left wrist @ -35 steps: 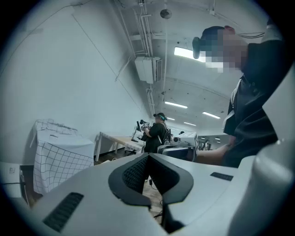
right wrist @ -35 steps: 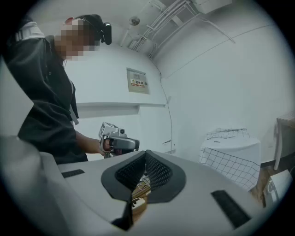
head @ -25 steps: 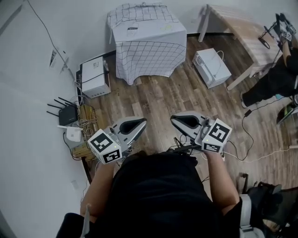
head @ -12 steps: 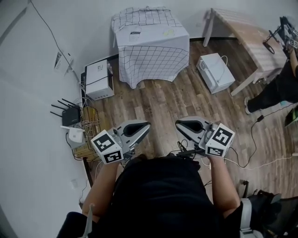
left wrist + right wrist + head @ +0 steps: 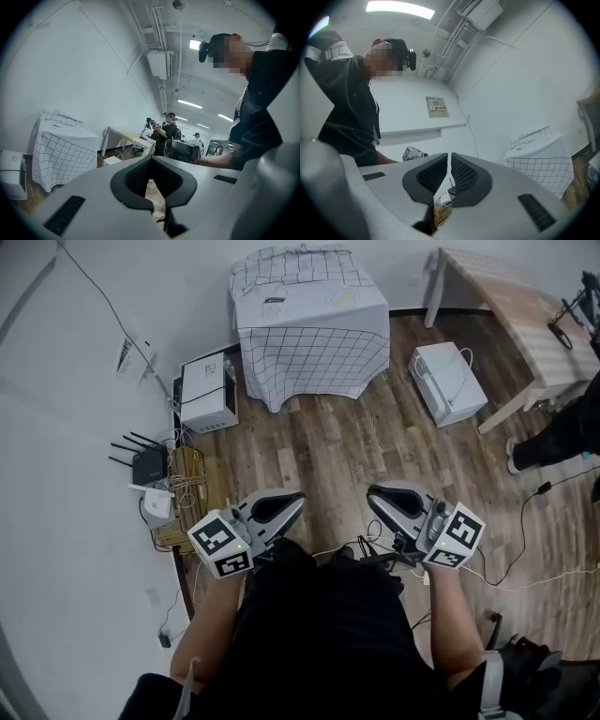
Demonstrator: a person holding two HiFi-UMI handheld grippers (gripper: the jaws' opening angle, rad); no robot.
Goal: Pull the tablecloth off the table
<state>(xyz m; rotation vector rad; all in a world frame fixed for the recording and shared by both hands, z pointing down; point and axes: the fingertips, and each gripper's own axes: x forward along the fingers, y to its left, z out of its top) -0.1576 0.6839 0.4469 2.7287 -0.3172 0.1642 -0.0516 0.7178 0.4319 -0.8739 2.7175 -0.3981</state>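
Tablecloth (image 5: 309,324): white, with a thin dark grid. It is draped over a small counter against the wall (image 5: 75,521), at the far end of the room from the person. The top face is flat, with a few small marks or papers on it that are too small to read. The sides hang in loose folds nearly to the floor (image 5: 337,451) and hide the counter completely, so neither legs nor top can be seen. The cloth is fully in place and no corner is lifted.

Surroundings: a white box (image 5: 208,395) stands just beside the cloth on its left. A white appliance (image 5: 450,382) lies on the floor to the right, and a wooden counter (image 5: 516,315) stands beyond it. A router (image 5: 150,465) and tangled cables sit by the wall.

Left tongs (image 5: 281,507) and right tongs (image 5: 389,501): both are held low in front of the person's body, tips forward, well apart from the cloth with open floor between. In each gripper view the pads are closed together with nothing between them. The cloth shows only in the background (image 5: 65,145) (image 5: 539,159).

Judgement: carry posture, pull not yet begun. The closed, empty tongs suit walking up to the counter. They must open at a hanging edge before any grasp. The draped sides offer easy slack to pinch. The small items on top may slide off when the cloth is pulled.
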